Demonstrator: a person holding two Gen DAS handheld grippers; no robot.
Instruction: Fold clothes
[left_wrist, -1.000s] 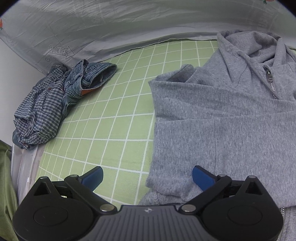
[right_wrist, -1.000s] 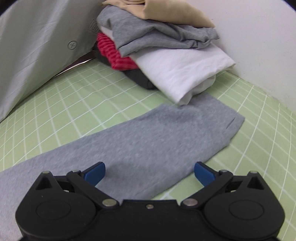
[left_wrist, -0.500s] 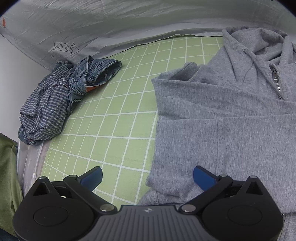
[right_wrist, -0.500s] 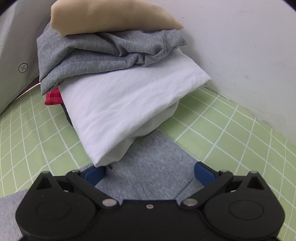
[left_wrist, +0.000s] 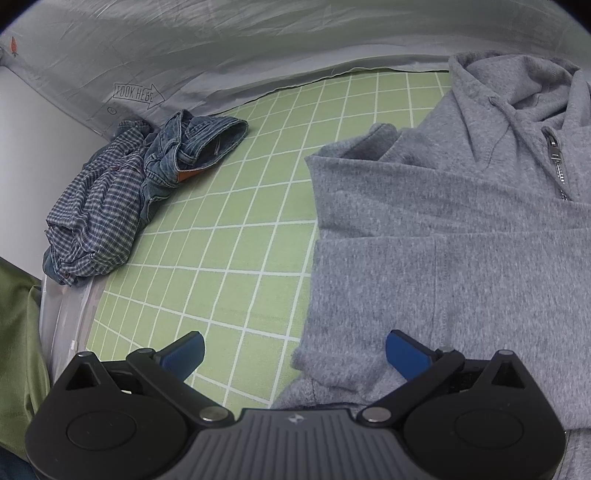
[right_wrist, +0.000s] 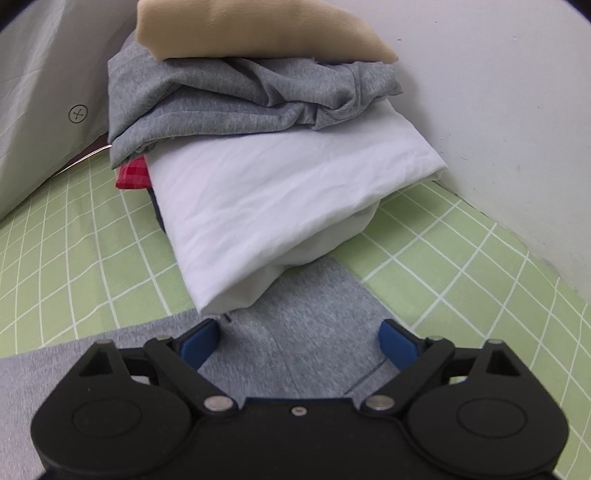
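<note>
Bedsheet (left_wrist: 236, 236) of green grid carries the grey hoodie (left_wrist: 461, 236); both hand-held grippers (left_wrist: 294, 350) (right_wrist: 298, 341) gape, right narrowing.

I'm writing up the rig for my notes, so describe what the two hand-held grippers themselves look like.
Both look alike. The left hand-held gripper has a black body with two rounded lobes, angled black linkage arms on silver pivot pins, and blue finger pads; its centre plate is grey, ribbed, with a small logo. The right hand-held gripper has the same build, but a plain black centre with one small screw. No cables or sleeves show.
</note>
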